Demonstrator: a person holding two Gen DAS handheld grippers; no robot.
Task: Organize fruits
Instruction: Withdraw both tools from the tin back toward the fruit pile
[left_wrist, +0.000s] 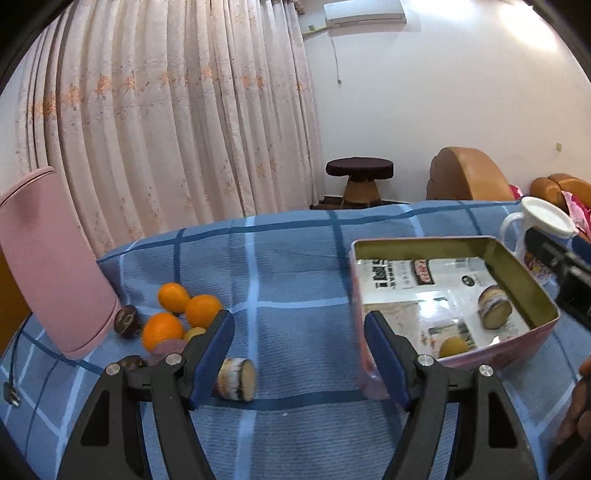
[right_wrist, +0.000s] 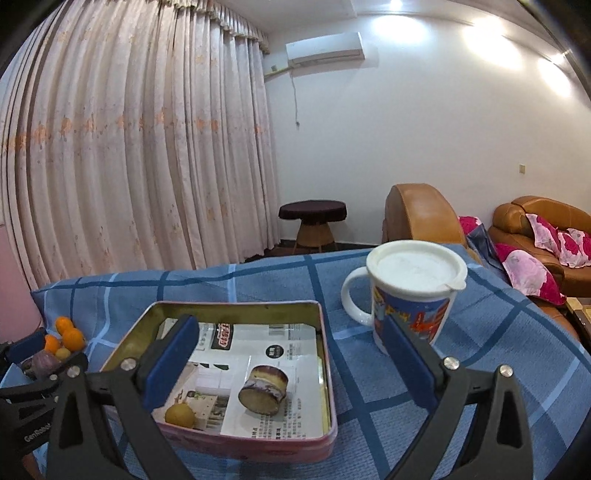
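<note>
Currently the left gripper (left_wrist: 299, 354) is hovering over the blue checked tablecloth (left_wrist: 295, 266), its jaws standing wide apart and gripping nothing. Just beside its left finger, a short cut log-shaped piece (left_wrist: 236, 380) with a pale cut face is lying on its side on the cloth. Further left, three oranges (left_wrist: 177, 314) are sitting in a tight cluster, touching one another, with a small yellow fruit (left_wrist: 194, 333) and a dark round fruit (left_wrist: 126, 320) lying next to them. A pink cylindrical appliance (left_wrist: 48, 258) is standing behind that group.

The right gripper (right_wrist: 291, 358) is likewise hanging with its jaws spread wide and holding nothing, positioned above the near edge of a rectangular tin box (right_wrist: 236, 439). Printed paper (right_wrist: 266, 354) is lining the floor of the tin. A second cut log-shaped piece (right_wrist: 263, 389) is resting on the paper near the middle, and a small yellow round fruit (right_wrist: 180, 415) is sitting in the near left corner. To the right of the tin, a lidded cartoon mug (right_wrist: 410, 291) is standing upright on the cloth. Beyond the table, a round stool (right_wrist: 312, 221) is standing by the curtain (right_wrist: 129, 147).
</note>
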